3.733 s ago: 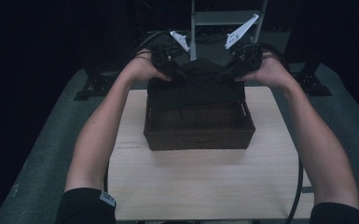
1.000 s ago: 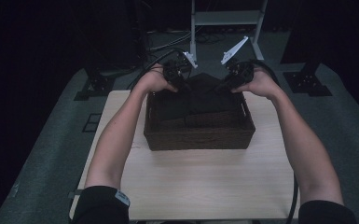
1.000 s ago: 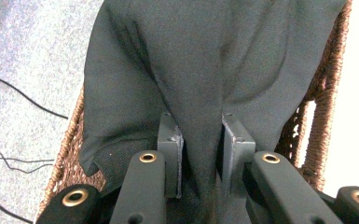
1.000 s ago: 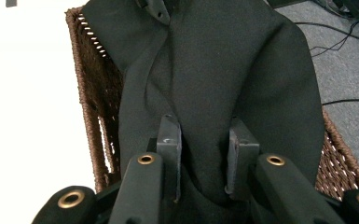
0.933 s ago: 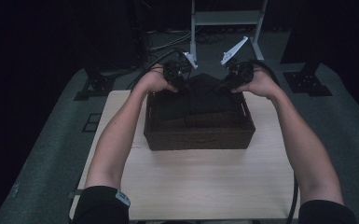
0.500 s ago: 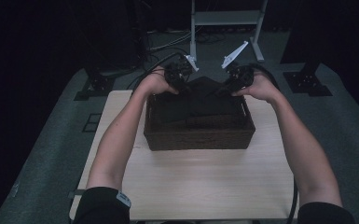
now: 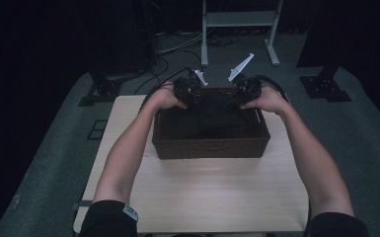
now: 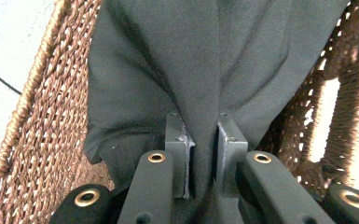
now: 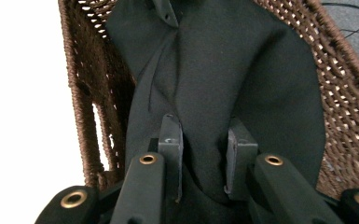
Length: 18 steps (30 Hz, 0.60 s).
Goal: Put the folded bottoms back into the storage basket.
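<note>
**Dark room, pale desk: both grippers pinching black cloth over the basket**

Dim room, grey carpet, light wooden desk point(image 7: 212, 197) in the middle, as the high view shows it.

Left gripper point(image 8: 200, 140): jaws are clamping a fold of the black cloth point(image 8: 191, 60). Fabric is bunching into a tight ridge between the two grey pads point(image 8: 177, 140) and running down past them. Jaws have just been closing, with the cloth between them. Cloth is fanning out above the pinch into broad soft folds.

Right gripper point(image 9: 200, 149): jaws are also gripping the cloth point(image 9: 224, 70), a thicker wad this time, so the pads point(image 9: 170, 140) are sitting a bit wider apart with fabric filling the gap and bulging over it.

Outward from there: in both gripper views the cloth is hanging down inside the brown woven basket point(image 8: 32, 140), with wicker wall on either side point(image 9: 345, 70) and a handle slot letting bright light through.

High view: left gripper point(image 7: 186, 89) and right gripper point(image 7: 249, 89) are sitting at the far rim of the basket point(image 7: 209, 147), one near each far corner, each held in a hand point(image 7: 165, 98) with forearms reaching in from the bottom edge. Black cloth point(image 7: 212, 116) is lying inside the basket, rising toward the grippers at the far side. Basket is standing on the far half of the desk, roughly centred. A white frame stand point(image 7: 239, 19) and loose cables are on the floor beyond the desk.
</note>
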Each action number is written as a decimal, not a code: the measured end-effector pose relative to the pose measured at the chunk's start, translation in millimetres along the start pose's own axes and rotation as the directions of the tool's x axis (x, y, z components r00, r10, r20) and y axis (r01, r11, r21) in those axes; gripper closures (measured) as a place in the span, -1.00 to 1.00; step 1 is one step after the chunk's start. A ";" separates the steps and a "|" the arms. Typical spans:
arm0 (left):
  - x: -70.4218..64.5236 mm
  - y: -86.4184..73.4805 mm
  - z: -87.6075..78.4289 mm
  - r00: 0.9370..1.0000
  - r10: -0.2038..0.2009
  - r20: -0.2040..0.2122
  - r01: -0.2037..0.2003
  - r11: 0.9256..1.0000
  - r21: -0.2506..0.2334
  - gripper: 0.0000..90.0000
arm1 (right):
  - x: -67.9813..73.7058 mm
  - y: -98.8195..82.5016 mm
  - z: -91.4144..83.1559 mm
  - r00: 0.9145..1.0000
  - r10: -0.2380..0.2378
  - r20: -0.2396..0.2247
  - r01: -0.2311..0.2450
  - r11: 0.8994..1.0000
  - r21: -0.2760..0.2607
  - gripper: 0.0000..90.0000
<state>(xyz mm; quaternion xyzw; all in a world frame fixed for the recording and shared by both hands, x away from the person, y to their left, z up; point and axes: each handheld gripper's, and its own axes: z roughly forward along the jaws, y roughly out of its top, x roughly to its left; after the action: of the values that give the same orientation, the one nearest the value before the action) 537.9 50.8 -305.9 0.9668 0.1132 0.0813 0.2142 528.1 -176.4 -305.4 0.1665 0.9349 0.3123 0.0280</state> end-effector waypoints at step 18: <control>-2.5 -8.9 13.4 1.000 -0.010 -0.008 0.011 1.000 0.029 0.74 | -0.8 -8.4 19.8 1.000 0.014 -0.005 -0.014 1.000 0.000 0.60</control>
<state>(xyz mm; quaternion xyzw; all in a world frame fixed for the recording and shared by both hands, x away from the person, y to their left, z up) 536.6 52.7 -321.9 0.9688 0.1204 0.0825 0.2002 529.5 -171.5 -326.3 0.1724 0.9337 0.3131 0.0237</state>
